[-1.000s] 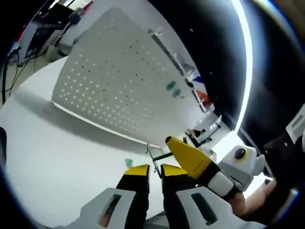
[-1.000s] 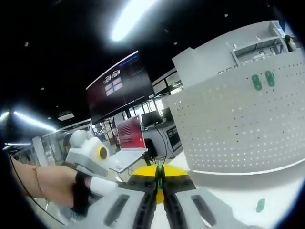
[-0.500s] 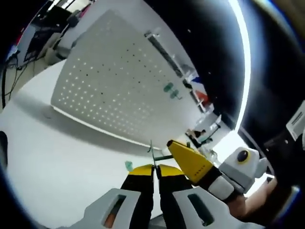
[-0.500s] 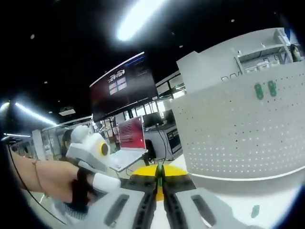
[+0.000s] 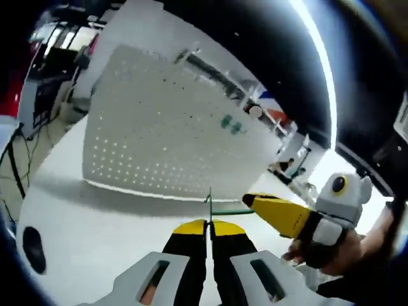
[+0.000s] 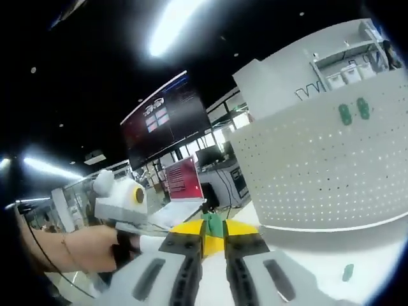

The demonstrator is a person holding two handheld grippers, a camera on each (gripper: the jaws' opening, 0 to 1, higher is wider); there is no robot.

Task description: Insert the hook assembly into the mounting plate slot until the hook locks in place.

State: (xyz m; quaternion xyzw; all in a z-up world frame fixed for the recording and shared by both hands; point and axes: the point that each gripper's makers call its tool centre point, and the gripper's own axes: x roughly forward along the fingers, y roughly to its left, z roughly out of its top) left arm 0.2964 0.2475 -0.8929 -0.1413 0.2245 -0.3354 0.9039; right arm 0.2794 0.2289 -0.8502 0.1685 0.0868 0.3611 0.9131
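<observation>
Both grippers (image 5: pixel 206 224) level before pegboard (image 5: pixel 172 140).

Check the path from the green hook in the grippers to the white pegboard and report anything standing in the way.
Nothing visible blocks it. Both the left gripper and right gripper are shut on the green hook, and bare white tabletop lies between it and the upright pegboard. Two green pieces already sit high on the board.

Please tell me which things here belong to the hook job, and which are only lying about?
For the job: green hook in right gripper; left gripper; white pegboard; two green pieces on it.
Lying about: small green part on table; laptop; dark wall screen.
</observation>
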